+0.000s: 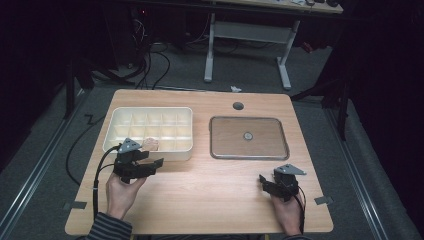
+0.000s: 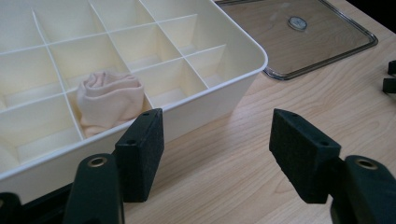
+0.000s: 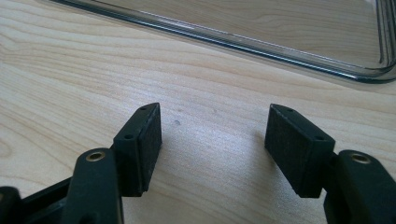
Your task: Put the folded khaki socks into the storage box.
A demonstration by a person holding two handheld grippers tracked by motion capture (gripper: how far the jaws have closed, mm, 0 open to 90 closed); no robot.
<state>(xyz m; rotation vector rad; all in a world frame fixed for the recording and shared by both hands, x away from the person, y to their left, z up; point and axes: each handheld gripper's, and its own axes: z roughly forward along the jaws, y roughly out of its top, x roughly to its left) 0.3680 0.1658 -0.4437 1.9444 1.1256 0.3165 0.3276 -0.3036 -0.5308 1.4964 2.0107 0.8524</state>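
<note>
- Left gripper [image 1: 150, 162], jaws apart and holding nothing, just near of the cream divider box [image 1: 112, 131]; right gripper [image 1: 268, 184], jaws apart too, low over bare table [image 1: 210, 185] near the clear lid [image 1: 248, 138].
- Rolled pink cloth [image 2: 109, 99] upright in a near-row compartment, poking above the dividers.
- Risk, as a guess: lid snagging on the cloth top, or the box sliding if nudged at its near wall.
- No readable writing or brand anywhere.
</note>
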